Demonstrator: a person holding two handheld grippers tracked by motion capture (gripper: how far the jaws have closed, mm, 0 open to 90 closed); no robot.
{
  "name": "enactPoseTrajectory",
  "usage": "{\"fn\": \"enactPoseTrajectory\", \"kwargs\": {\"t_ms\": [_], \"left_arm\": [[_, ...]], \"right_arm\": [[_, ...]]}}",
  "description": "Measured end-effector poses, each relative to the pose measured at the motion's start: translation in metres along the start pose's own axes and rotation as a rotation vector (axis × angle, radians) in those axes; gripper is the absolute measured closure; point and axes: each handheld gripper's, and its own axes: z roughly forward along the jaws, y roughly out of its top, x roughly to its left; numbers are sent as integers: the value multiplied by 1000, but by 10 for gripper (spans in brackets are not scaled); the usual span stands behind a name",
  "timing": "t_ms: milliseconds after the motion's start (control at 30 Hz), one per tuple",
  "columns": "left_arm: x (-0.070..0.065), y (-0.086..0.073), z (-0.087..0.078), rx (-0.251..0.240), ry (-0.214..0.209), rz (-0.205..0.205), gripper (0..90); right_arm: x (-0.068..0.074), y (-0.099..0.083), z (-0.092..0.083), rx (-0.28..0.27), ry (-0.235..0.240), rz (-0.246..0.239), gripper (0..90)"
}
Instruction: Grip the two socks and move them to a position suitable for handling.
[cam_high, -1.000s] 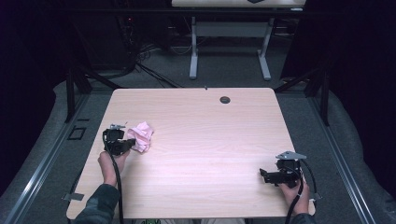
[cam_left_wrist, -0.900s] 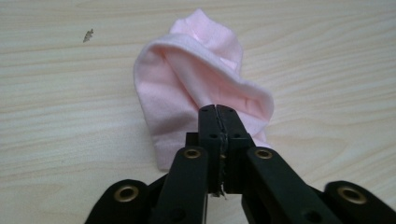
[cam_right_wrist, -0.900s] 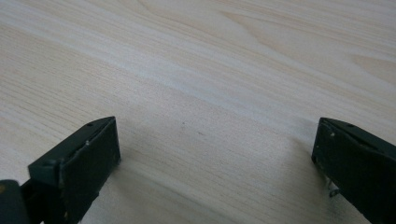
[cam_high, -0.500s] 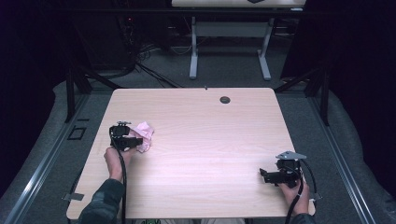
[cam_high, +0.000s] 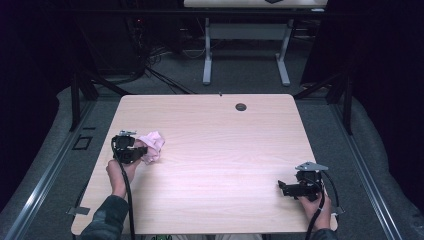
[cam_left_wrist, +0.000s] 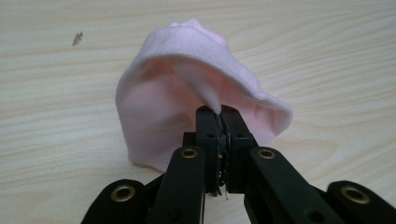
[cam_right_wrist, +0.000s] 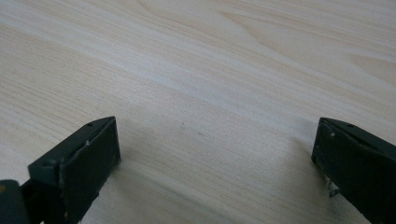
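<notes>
A crumpled pink cloth (cam_high: 154, 145) lies on the left part of the wooden table (cam_high: 225, 130). My left gripper (cam_high: 144, 150) reaches into it from the left. In the left gripper view the jaws have just been closing and are now shut on a fold of the pink cloth (cam_left_wrist: 159, 93), pinched at the tips of the left gripper (cam_left_wrist: 218, 114). The rest of the cloth bulges up behind the tips. My right gripper (cam_high: 283, 188) rests near the table's front right corner, pointing left. The right gripper (cam_right_wrist: 215, 144) stands open over bare wood.
A dark round grommet (cam_high: 241, 107) sits near the table's far edge. Behind the table, grey floor holds cables and the white legs of another table (cam_high: 207, 55). Dark frame rails run along both sides.
The left gripper shifted slightly at the cloth's left edge, and the cloth's near fold is now drawn toward it. The right gripper has not moved.
</notes>
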Motion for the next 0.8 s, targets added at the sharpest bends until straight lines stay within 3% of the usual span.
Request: {"fn": "enactPoseTrajectory", "kwargs": {"t_ms": [400,700,800], "left_arm": [[-21,-1,-45,-85,-17,101,878],[-53,0,-72,-123,-81,188,878],[-72,-1,-79,-130,-116,236,878]], "right_arm": [[0,0,0,1,-1,1,4],[0,0,0,1,-1,2,3],[0,0,0,1,-1,2,4]]}}
